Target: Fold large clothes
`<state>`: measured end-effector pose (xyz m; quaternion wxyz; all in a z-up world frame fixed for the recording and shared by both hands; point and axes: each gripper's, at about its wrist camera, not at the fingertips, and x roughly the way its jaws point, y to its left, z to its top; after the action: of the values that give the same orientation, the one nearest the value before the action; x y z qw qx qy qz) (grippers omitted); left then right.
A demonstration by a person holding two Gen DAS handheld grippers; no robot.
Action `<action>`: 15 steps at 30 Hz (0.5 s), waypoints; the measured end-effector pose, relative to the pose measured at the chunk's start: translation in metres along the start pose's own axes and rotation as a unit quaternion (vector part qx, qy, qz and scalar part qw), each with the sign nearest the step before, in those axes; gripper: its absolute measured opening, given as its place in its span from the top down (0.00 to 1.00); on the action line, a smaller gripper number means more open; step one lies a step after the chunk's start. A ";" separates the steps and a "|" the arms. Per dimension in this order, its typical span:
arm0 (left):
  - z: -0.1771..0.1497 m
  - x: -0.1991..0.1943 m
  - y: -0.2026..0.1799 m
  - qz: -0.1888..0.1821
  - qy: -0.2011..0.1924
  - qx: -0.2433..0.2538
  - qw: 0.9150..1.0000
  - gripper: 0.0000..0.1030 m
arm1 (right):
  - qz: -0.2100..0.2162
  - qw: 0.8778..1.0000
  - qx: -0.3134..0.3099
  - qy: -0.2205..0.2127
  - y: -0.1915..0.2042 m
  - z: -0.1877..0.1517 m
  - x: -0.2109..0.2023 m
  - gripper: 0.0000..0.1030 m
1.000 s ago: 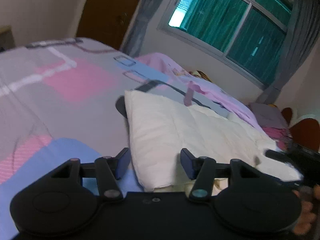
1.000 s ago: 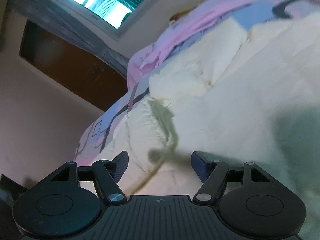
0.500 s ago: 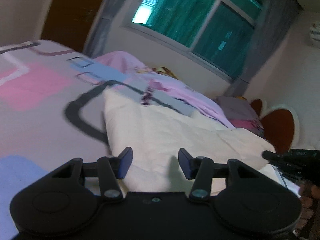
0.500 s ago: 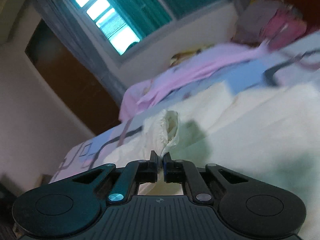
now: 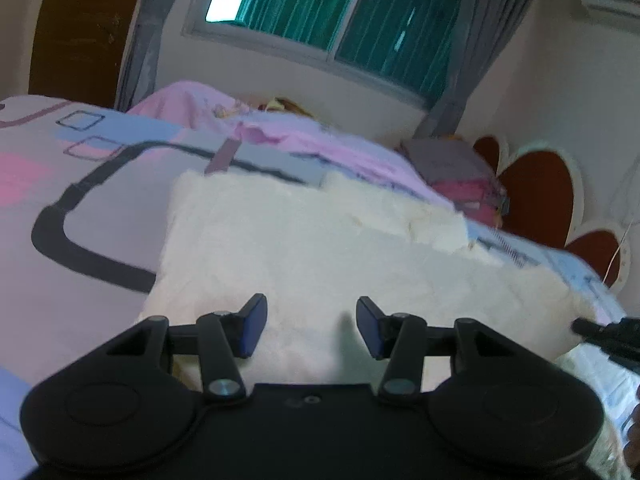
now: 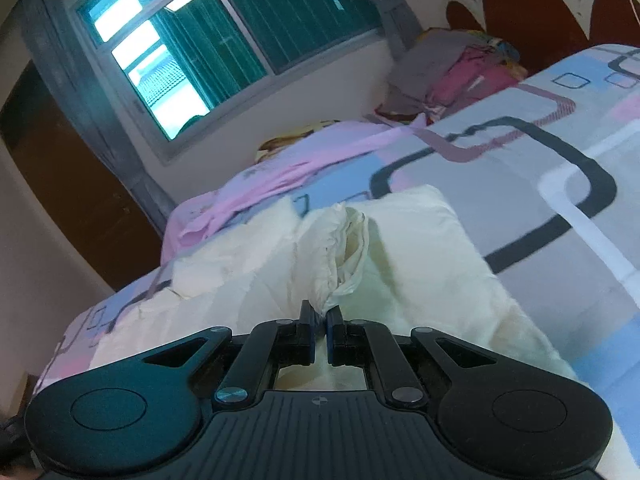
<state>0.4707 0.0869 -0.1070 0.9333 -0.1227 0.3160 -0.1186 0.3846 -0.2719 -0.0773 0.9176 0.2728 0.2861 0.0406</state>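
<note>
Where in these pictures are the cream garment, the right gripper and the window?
cream garment (image 5: 320, 248), left wrist view, on its flat middle.
right gripper (image 6: 319, 322), right wrist view, midway between its fingertips, shut on bunched cloth.
window (image 6: 224, 36), right wrist view, on its frame.

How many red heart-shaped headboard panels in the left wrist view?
2: a large red heart-shaped panel against the wall right of the bed, and a smaller red heart-shaped panel lower right; others may lie out of frame.
</note>
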 end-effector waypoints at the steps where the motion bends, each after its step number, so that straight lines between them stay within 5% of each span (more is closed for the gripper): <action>1: -0.002 0.003 0.001 0.005 0.007 0.003 1.000 0.53 | -0.002 1.000 -0.001 0.007 -0.003 -0.002 0.003 0.96; 6: -0.004 0.002 0.010 0.020 0.013 0.017 1.000 0.53 | 0.004 0.999 0.008 0.039 -0.013 -0.008 0.002 0.93; 7: -0.003 -0.001 0.013 0.021 0.010 0.019 1.000 0.53 | -0.003 0.999 0.006 0.035 -0.013 -0.007 -0.001 0.65; 9: 0.000 -0.006 0.017 0.023 0.008 0.022 0.999 0.53 | -0.009 1.000 -0.006 0.000 -0.012 -0.004 -0.009 0.25; 12: 0.001 -0.007 0.023 0.020 0.010 0.022 1.000 0.53 | 0.002 1.000 -0.001 0.015 -0.014 0.009 0.004 0.26; 14: 0.002 -0.006 0.024 0.018 0.009 0.025 0.999 0.53 | 0.002 0.999 -0.011 0.031 -0.012 0.013 0.017 0.44; 15: 0.002 -0.005 0.023 0.019 0.009 0.030 0.999 0.53 | -0.001 0.999 -0.011 0.048 -0.012 0.013 0.026 0.65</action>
<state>0.4712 0.1100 -0.1093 0.9358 -0.0876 0.3228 -0.1112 0.4123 -0.2820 -0.0873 0.9058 0.2601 0.3296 0.0563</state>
